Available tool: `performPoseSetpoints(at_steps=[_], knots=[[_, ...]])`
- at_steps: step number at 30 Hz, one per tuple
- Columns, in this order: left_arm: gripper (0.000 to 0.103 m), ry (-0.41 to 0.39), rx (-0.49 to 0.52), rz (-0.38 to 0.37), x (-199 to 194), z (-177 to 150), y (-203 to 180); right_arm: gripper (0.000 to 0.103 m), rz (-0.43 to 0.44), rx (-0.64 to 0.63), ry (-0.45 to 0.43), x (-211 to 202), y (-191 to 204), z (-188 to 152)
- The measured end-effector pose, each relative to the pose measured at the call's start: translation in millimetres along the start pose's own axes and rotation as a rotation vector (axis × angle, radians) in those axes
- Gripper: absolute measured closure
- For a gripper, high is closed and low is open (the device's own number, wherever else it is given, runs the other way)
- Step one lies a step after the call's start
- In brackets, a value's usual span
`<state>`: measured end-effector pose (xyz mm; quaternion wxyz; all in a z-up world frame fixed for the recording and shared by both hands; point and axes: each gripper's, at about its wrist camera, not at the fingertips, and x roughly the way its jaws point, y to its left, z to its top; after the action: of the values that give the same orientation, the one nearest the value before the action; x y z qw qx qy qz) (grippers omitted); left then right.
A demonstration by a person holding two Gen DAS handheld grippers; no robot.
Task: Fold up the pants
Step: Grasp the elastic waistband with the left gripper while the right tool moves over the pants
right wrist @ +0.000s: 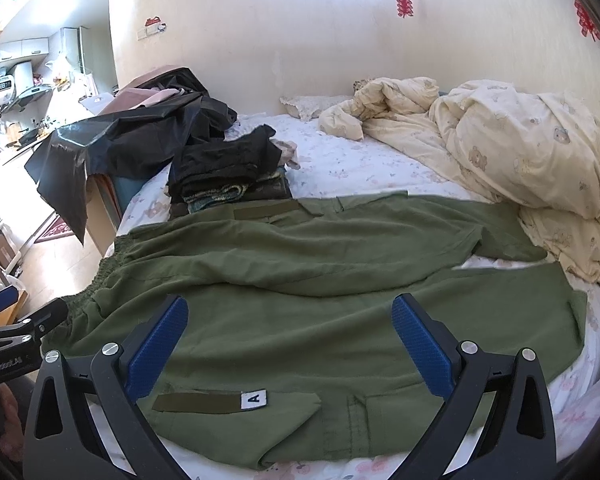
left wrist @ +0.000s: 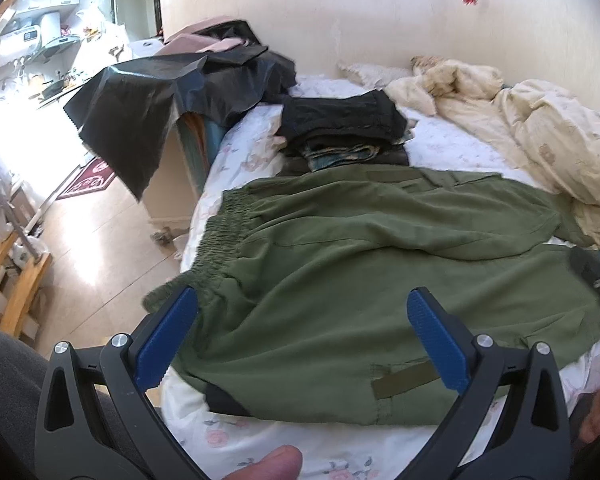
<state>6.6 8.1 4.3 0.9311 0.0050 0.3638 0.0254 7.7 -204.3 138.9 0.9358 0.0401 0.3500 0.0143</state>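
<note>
Olive green pants (left wrist: pixel 360 264) lie spread across the floral bed sheet, elastic waistband (left wrist: pixel 220 236) at the left, legs running to the right. In the right wrist view the pants (right wrist: pixel 320 280) show a flap pocket with a white "A" label (right wrist: pixel 254 398) near the front edge. My left gripper (left wrist: pixel 302 336) is open and empty, hovering over the waist end near the bed's front edge. My right gripper (right wrist: pixel 290 344) is open and empty above the near leg. The left gripper's tip (right wrist: pixel 40 320) shows at the left of the right wrist view.
A stack of folded dark clothes (left wrist: pixel 340 128) sits behind the pants. A crumpled cream duvet (right wrist: pixel 520 152) fills the right of the bed. A black sheet (left wrist: pixel 160 96) covers a cabinet to the left. The floor (left wrist: pixel 100 248) drops off left of the bed.
</note>
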Motion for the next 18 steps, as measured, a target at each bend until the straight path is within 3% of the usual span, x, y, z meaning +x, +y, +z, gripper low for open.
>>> performPoseSetpoints(at_steps=[7,11,18], knots=[[0.0,-0.005,-0.067,0.024,3,34,27,0.0,-0.016,0.03,-0.03,-4,-29,41],[0.0,-0.011,-0.052,0.053,12,53,30,0.0,-0.052,0.051,-0.024,8,-55,60],[0.0,0.102,-0.084,0.036,51,87,49,0.0,-0.087,0.074,0.024,37,-86,82]])
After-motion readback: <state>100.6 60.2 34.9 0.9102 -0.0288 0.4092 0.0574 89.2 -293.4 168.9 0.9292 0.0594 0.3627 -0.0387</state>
